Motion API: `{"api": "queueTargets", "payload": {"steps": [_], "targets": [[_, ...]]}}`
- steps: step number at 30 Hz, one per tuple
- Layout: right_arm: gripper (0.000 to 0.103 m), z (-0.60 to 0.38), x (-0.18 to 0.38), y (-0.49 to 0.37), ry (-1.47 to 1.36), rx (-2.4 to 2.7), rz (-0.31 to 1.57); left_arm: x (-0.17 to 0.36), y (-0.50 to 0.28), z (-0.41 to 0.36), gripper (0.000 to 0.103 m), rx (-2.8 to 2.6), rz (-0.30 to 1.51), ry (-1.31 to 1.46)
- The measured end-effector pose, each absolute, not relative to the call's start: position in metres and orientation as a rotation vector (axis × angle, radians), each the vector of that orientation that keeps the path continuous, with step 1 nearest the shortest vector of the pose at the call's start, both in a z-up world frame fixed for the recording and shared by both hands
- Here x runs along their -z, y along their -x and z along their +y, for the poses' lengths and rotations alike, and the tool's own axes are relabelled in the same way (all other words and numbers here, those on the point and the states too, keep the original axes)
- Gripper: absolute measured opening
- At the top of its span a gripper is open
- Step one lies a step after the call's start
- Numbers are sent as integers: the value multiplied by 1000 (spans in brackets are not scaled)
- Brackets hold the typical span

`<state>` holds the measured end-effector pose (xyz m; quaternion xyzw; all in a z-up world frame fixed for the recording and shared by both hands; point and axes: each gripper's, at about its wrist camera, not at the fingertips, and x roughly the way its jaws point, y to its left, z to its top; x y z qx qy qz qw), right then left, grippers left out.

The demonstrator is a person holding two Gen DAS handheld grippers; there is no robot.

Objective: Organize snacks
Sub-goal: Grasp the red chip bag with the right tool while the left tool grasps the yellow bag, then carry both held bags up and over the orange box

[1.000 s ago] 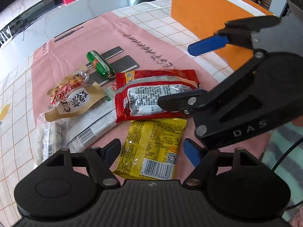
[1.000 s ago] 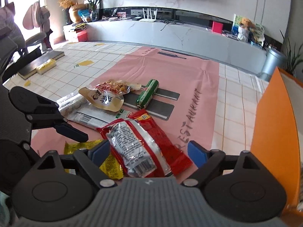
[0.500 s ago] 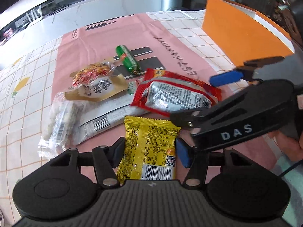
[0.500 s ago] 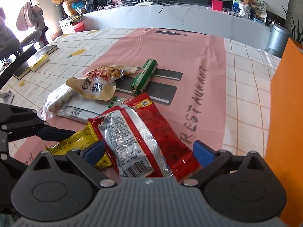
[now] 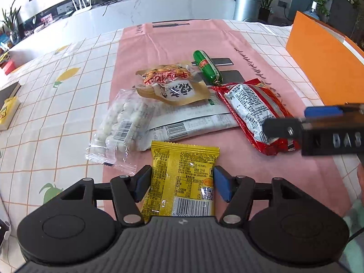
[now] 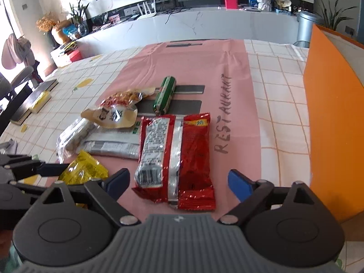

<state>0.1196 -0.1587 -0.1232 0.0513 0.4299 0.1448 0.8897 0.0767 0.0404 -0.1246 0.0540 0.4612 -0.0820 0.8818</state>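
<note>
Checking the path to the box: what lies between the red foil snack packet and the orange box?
Only bare pink mat and checked tablecloth separate the red foil snack packet from the orange box, as the right wrist view shows.

Bright daylight, sharp focus, strong fisheye bending at edges

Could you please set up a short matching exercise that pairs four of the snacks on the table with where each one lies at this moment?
Things:
1. yellow packet
2. red packet
3. green sausage
4. clear bag of white candies

Places:
A. farthest back, across the grey stripes of the pink mat
B. between the open fingers of the right hand-held gripper
C. at the mat's left edge, partly on the checked cloth
D. between the fingers of the left hand-held gripper

Pairs: 1-D, 2-B, 3-A, 4-C
</note>
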Motion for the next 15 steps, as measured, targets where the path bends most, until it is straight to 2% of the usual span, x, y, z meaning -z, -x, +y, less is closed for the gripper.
{"api": "queueTargets", "payload": {"steps": [5, 10, 12, 15], "targets": [[93, -150, 134, -135, -87, -250, 910, 127, -74, 39, 85, 201, 934, -116], [93, -138, 140, -136, -38, -258, 899, 128, -73, 39, 84, 214, 916, -118], [93, -137, 141, -138, -30, -258, 897, 128, -73, 40, 76, 214, 917, -109], [87, -136, 141, -138, -11, -253, 885, 126, -73, 41, 63, 210, 916, -106]]}}
